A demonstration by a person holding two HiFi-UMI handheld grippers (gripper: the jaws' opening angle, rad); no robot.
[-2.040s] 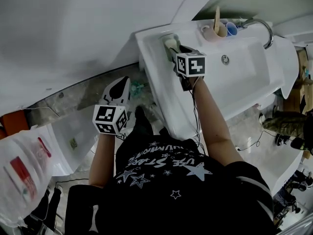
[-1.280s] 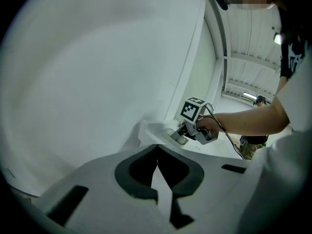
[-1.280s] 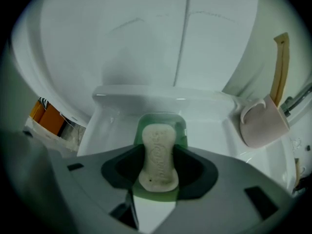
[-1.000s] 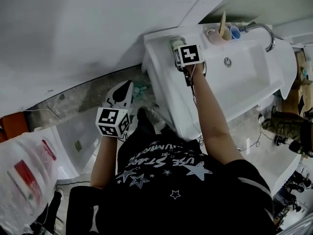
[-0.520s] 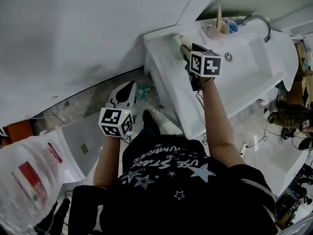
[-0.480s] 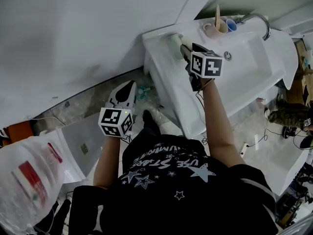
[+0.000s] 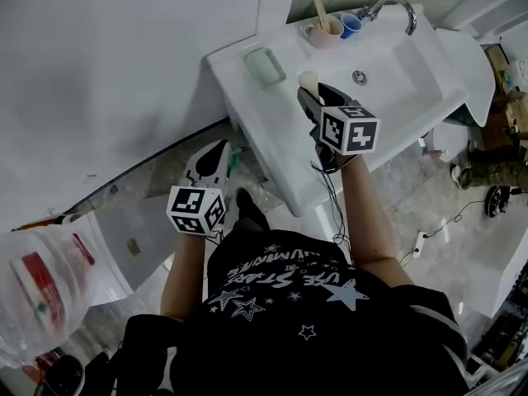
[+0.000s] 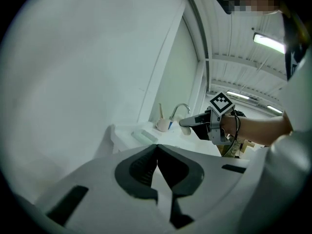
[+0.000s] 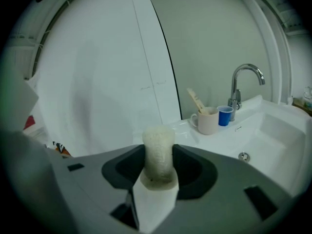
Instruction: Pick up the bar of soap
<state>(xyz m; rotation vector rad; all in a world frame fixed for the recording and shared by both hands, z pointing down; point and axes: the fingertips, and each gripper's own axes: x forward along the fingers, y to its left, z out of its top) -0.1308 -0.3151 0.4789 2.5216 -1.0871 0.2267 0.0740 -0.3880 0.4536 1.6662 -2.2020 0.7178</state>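
Observation:
The pale cream bar of soap (image 9: 158, 152) stands on end between the jaws of my right gripper (image 9: 158, 165), which is shut on it. In the head view the soap (image 7: 308, 81) pokes out ahead of the right gripper (image 7: 308, 91), above the white sink's (image 7: 247, 114) near rim and apart from the green soap dish (image 7: 264, 64). My left gripper (image 7: 216, 150) hangs left of the sink, low over the floor. Its jaws (image 8: 157, 147) meet with nothing between them. The left gripper view also shows the right gripper (image 8: 188, 123) with the soap (image 8: 186, 129).
A beige mug (image 7: 318, 33) with a stick in it and a blue cup (image 7: 351, 25) stand by the chrome faucet (image 7: 394, 7) at the back of the sink. The drain (image 9: 243, 156) lies in the basin. A white wall stands behind the sink.
My right gripper has come away from the green soap dish toward the person with the soap in its jaws; the dish now shows bare. The left gripper has stayed about where it was.

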